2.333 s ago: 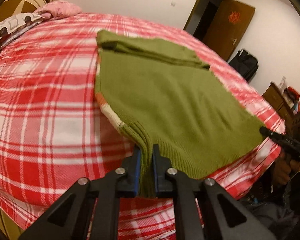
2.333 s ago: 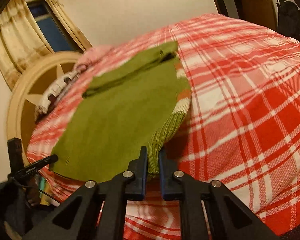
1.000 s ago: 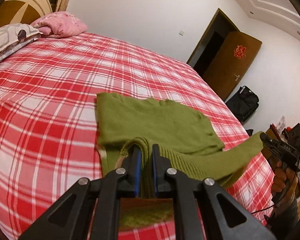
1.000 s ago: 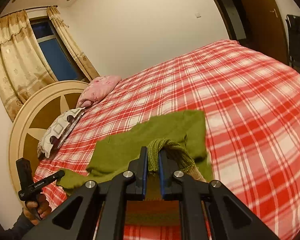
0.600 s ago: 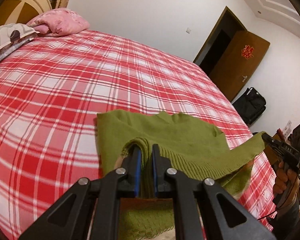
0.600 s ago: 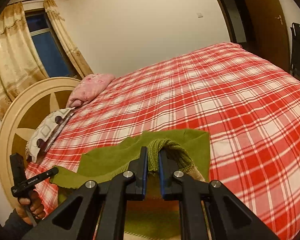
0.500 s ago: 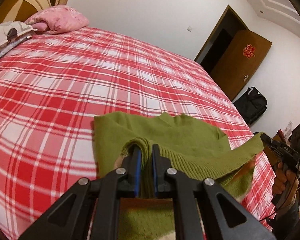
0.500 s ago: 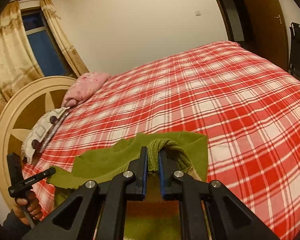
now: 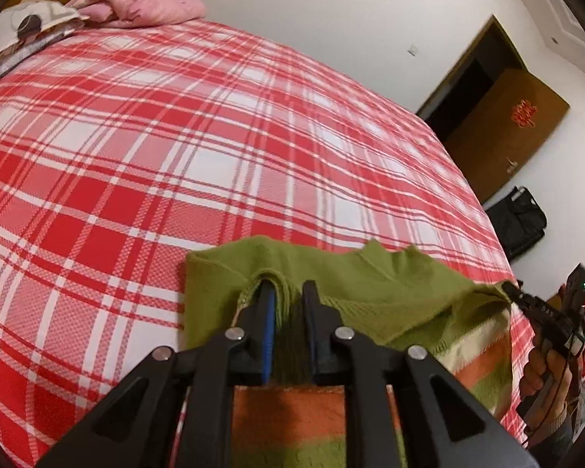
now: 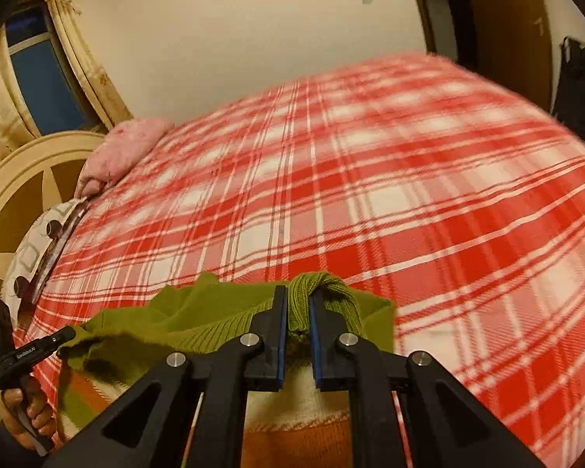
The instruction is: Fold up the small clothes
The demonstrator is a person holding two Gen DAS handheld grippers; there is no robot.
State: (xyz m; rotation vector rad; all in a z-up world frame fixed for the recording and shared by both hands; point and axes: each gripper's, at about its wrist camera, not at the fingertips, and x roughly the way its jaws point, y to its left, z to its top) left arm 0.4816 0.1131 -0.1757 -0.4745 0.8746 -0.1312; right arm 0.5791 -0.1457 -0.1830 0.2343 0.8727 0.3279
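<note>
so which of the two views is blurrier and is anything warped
Right wrist view: motion-blurred, the plaid bedspread smeared, though the right gripper and green sweater stay fairly crisp. Left wrist view: sharper. Both: fisheye bulges the bed into a dome, corners vignetted black.

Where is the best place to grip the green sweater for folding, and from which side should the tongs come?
Grip the green sweater at its ribbed hem corners, coming from the near bed edge. The ribbing is thick and bunches well; the left tongs and right tongs are shut there, one on each corner.

Green sweater (image 9: 390,284), orange-cream stripes; red-white plaid bedspread (image 9: 175,136).
</note>
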